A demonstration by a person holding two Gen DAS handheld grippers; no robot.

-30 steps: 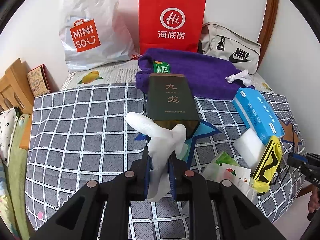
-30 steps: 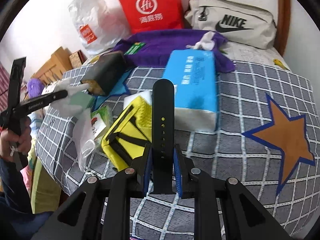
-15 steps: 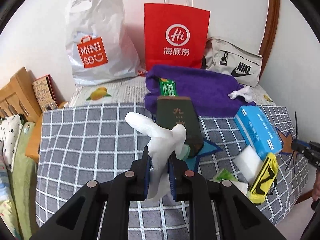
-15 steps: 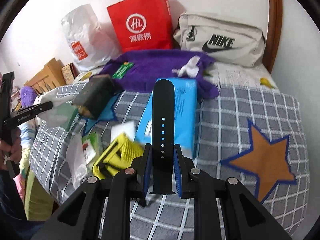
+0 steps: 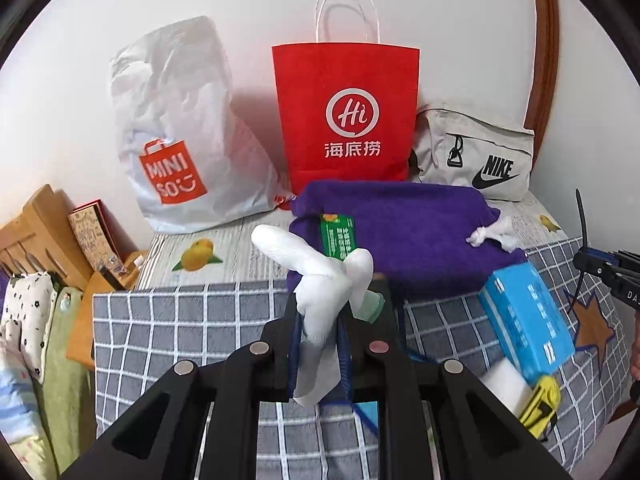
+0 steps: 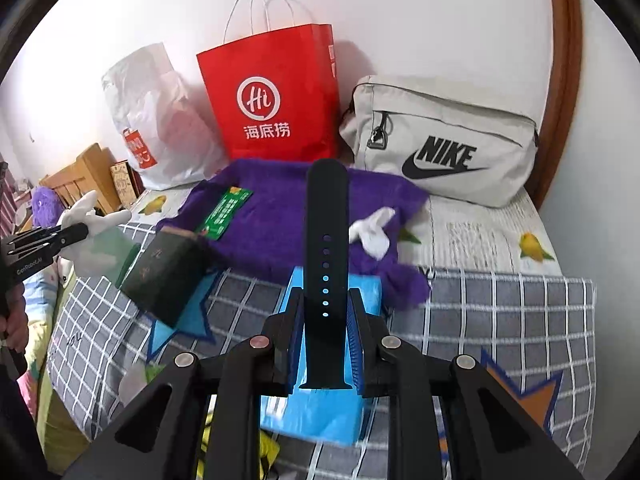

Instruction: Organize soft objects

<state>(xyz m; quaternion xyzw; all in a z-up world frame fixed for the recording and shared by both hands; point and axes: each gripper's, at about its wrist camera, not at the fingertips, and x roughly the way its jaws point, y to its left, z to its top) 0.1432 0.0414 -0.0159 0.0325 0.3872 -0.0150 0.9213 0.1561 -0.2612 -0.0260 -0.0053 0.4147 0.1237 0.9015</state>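
My left gripper [image 5: 318,320] is shut on a white sock [image 5: 320,276], held up above the checked bedcover; it also shows at the left of the right wrist view [image 6: 94,220]. My right gripper [image 6: 326,316] is shut on a black watch strap [image 6: 325,240], held upright above a blue tissue pack [image 6: 320,412]. A purple towel [image 5: 400,220] lies at the back of the bed with a second white sock [image 5: 490,234] and a green packet [image 5: 336,236] on it.
A white Miniso bag [image 5: 176,136], a red paper bag [image 5: 348,112] and a beige Nike bag [image 5: 476,156] stand against the wall. A dark green box [image 6: 164,276], a yellow pouch [image 5: 540,400] and a white sponge [image 5: 500,388] lie on the checked cover [image 5: 180,320].
Both grippers have risen and tilted up toward the bags at the wall, each still holding its item. The bed items sit lower in both views.
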